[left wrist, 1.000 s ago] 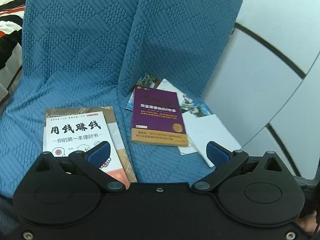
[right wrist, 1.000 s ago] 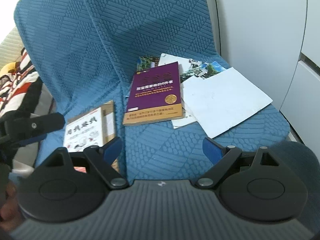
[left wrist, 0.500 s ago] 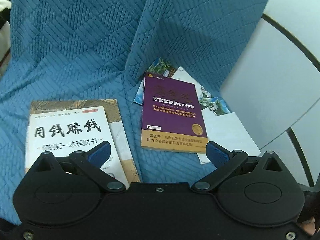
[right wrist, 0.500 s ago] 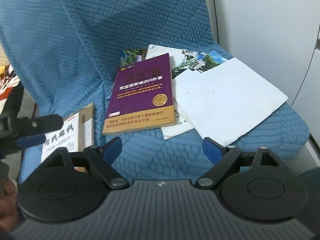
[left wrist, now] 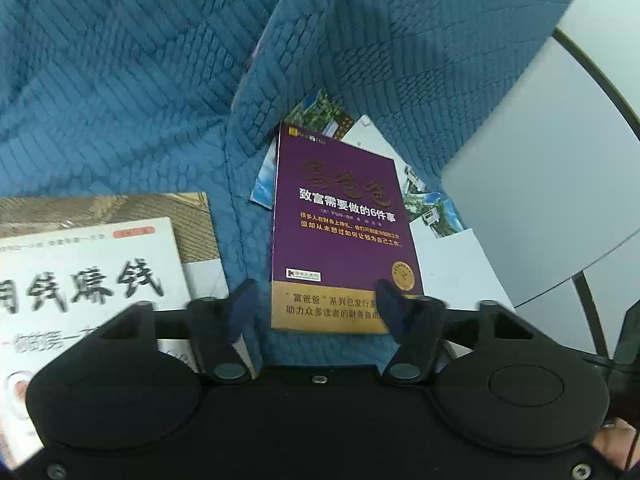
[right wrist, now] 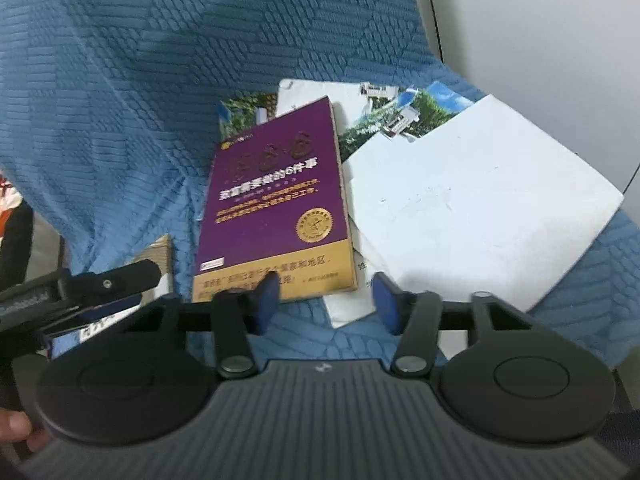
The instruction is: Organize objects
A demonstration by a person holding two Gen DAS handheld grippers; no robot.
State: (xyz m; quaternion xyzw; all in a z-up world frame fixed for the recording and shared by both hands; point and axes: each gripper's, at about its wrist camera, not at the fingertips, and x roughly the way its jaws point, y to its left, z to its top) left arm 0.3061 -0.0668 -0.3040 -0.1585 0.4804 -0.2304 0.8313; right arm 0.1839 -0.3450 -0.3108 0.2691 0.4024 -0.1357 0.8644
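A purple book (left wrist: 344,232) with a gold lower band lies flat on the blue sofa seat (left wrist: 240,216); it also shows in the right wrist view (right wrist: 276,208). My left gripper (left wrist: 316,308) is open, its fingers either side of the book's near edge. My right gripper (right wrist: 326,300) is open just in front of the book's near right corner. A white book (left wrist: 88,280) with black characters lies to the left on a tan book (left wrist: 160,208). White papers (right wrist: 472,208) and picture leaflets (right wrist: 404,116) lie partly under and right of the purple book.
The blue quilted sofa back (right wrist: 200,40) rises behind the books. A white cabinet (left wrist: 540,200) stands close on the right. The left gripper's finger (right wrist: 112,280) shows at the left of the right wrist view. Striped fabric (right wrist: 8,208) lies at the far left.
Both grippers have moved forward and down toward the purple book, which now looks much larger. Both pairs of jaws have narrowed somewhat but stay open.
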